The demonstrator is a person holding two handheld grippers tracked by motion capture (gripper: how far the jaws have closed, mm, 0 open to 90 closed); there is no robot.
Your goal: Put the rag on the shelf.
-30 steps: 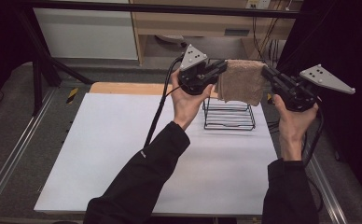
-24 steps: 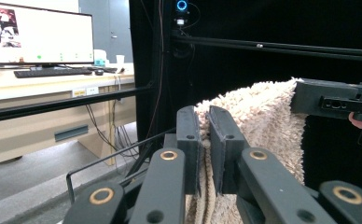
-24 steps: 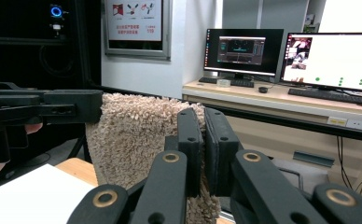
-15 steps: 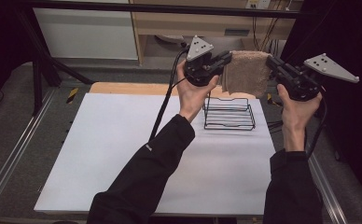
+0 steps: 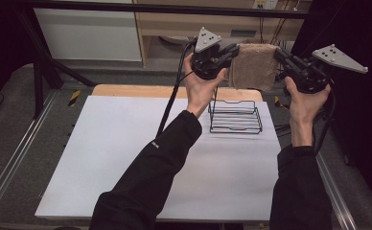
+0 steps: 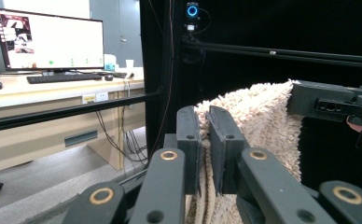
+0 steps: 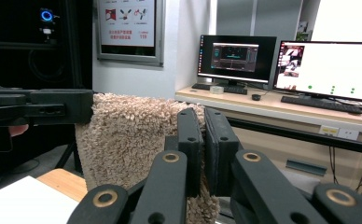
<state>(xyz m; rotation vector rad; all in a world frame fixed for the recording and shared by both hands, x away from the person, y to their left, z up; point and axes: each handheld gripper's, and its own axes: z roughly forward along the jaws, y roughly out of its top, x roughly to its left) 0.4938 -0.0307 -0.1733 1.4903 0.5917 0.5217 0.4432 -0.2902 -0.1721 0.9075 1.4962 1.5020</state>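
the towel [image 5: 253, 66] hangs in the air above and just behind the wire rack [image 5: 235, 116], stretched between the two grippers. the left gripper [image 5: 233, 51] pinches its upper left corner and the right gripper [image 5: 279, 55] pinches its upper right corner; in the left gripper view the pile is squeezed into the narrow slit between the jaws, and the right gripper view shows the same, so both pairs of jaws are pressed together on cloth.

the relation that matters: the towel's top edge runs level from one gripper to the other, roughly parallel to the rack's long side, and the cloth drops down from that edge toward the rack's far rail. the rack sits on the white table [image 5: 126, 158] directly below and slightly toward the person. both hands stand about equally far from the rack, one past each of its ends, so neither is clearly the nearer. judging from this, the coming move is a lowering of the towel onto or over the rack, and it calls for keeping the top edge taut and level.

readable writing is scarce: a wall poster [image 7: 128, 25] behind the rack's side of the room carries red diagrams and text too small to read, and the monitors [image 7: 328, 70] show windows with no legible words. no brand shows on the towel, rack or grippers.
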